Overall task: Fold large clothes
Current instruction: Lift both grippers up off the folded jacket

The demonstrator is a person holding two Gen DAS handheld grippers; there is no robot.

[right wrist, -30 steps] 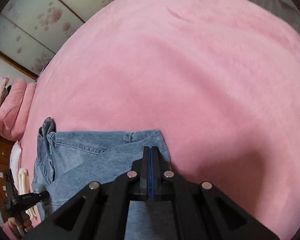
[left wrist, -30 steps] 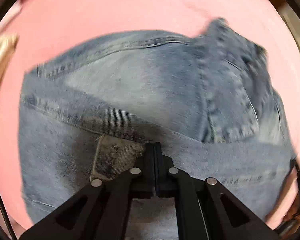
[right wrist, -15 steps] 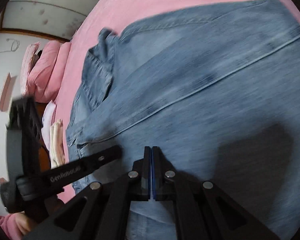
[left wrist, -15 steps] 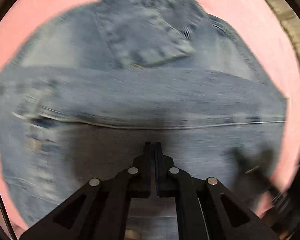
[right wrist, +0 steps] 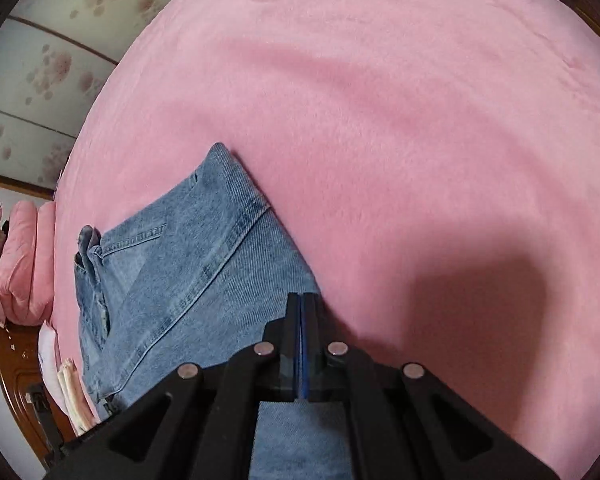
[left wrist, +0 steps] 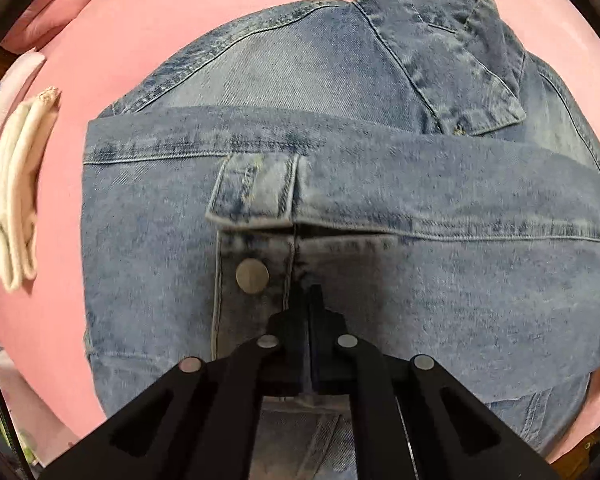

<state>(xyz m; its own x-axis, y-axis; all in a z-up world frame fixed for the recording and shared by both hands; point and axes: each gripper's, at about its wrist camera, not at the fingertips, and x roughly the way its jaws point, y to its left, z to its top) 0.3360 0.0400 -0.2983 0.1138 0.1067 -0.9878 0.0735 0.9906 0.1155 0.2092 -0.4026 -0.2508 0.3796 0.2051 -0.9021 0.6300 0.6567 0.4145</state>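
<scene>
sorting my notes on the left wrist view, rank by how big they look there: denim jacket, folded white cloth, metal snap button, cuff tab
1. denim jacket, fills most of the view
2. folded white cloth, at the left edge, where the fisheye distorts its size
3. cuff tab
4. metal snap button, clearly smallest

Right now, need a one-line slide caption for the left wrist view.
Shut left hand-held gripper over a folded denim jacket on a pink blanket, beside its metal button.

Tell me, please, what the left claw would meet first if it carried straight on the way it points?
Most likely the denim jacket: the shut left claw points down at its folded fabric, just right of the metal snap button. Whether the tips already touch the cloth is unclear.
</scene>
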